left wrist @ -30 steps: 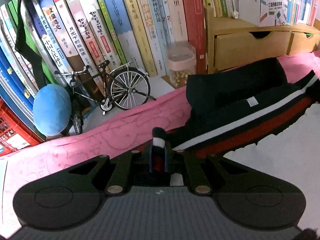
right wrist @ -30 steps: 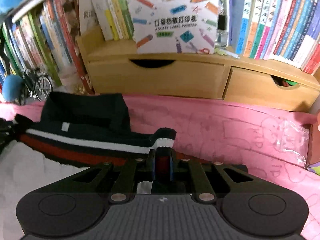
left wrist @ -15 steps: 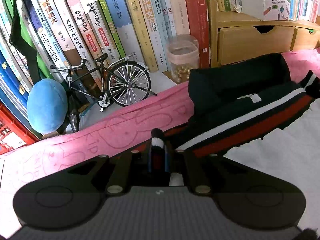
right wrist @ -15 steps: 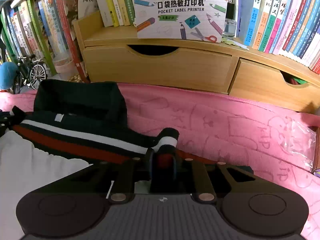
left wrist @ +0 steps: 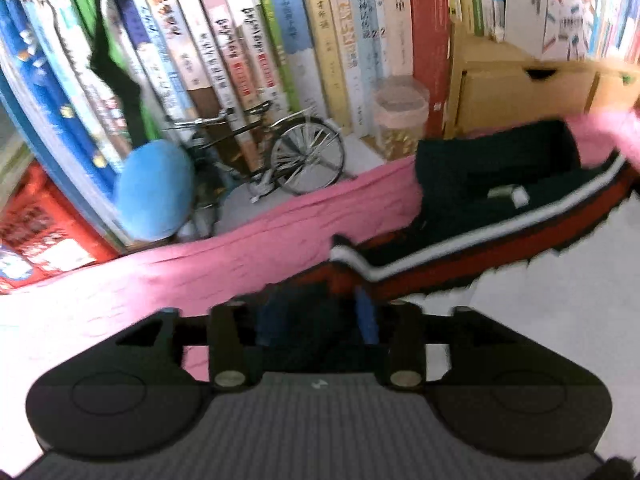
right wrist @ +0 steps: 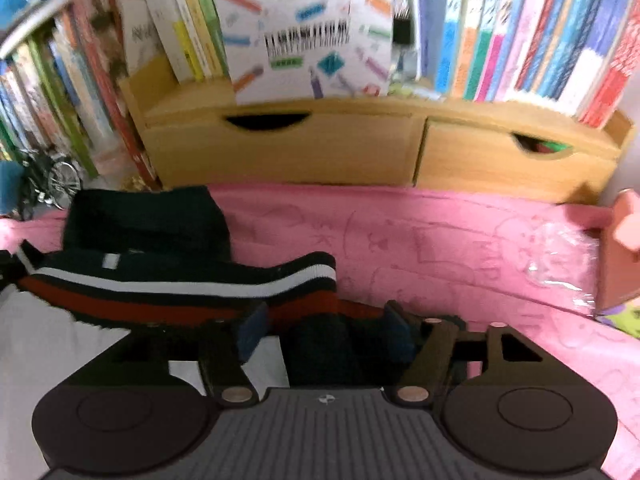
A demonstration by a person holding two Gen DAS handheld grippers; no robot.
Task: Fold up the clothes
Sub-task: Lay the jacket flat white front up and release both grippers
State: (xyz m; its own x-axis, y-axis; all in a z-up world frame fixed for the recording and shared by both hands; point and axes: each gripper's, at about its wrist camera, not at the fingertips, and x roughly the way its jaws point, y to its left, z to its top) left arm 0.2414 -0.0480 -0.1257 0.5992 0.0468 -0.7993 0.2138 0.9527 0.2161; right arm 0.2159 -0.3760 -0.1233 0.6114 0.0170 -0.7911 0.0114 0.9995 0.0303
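Observation:
A garment with a dark navy top, white and red stripes and a white body (left wrist: 500, 216) lies on the pink cloth (left wrist: 240, 248); it also shows in the right wrist view (right wrist: 160, 280). My left gripper (left wrist: 316, 316) is open, its jaws apart over the garment's left striped corner (left wrist: 344, 256), which lies loose on the cloth. My right gripper (right wrist: 324, 328) is open, its jaws apart around the right striped corner (right wrist: 316, 272), which rests on the cloth. The frames are motion-blurred.
A row of books (left wrist: 240, 40) stands behind. A model bicycle (left wrist: 280, 152), a blue plush (left wrist: 156, 188) and a jar (left wrist: 400, 116) sit at the back left. A wooden drawer unit (right wrist: 360, 148) lines the back. A plastic bag (right wrist: 560, 256) lies right.
Both grippers were shut on the garment's striped corners; now both have opened and let them go. The corners lie on the pink cloth. Both cameras moved, blurring the views.

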